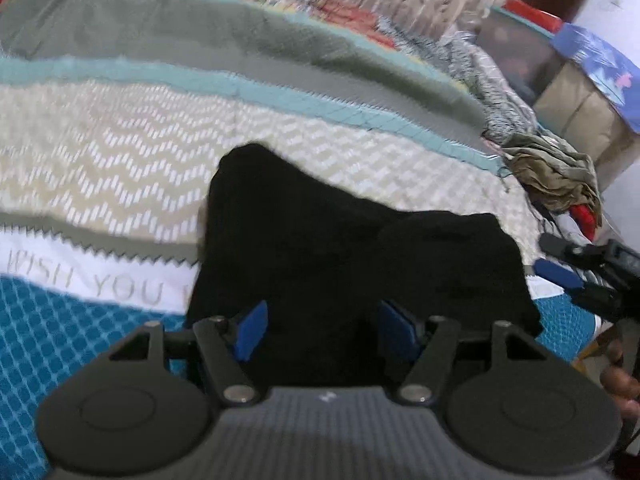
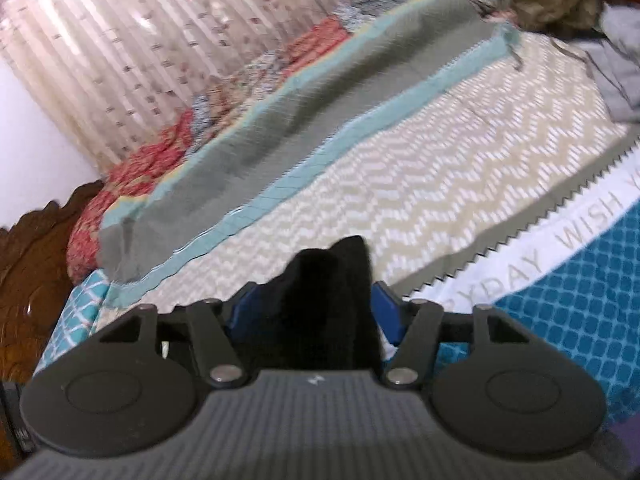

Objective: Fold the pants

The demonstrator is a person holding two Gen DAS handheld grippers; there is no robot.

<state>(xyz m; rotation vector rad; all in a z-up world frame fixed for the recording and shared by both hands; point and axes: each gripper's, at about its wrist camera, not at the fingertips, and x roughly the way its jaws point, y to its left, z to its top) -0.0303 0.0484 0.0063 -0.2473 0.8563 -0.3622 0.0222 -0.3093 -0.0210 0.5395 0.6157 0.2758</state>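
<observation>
Black pants bunched in soft folds, zigzag-woven bedspread beneath

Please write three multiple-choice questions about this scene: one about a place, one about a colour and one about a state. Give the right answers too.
1. Where do the black pants lie?
A. on the patterned bedspread
B. on a wooden floor
C. inside a box

2. What colour are the claw pads?
A. red
B. blue
C. yellow

3. How is the left claw?
A. shut
B. open
C. out of view

Answers:
1 A: the black pants rest on the zigzag cloth.
2 B: both wrist views show blue pads.
3 B: its pads stand wide apart over the black pants.
</observation>
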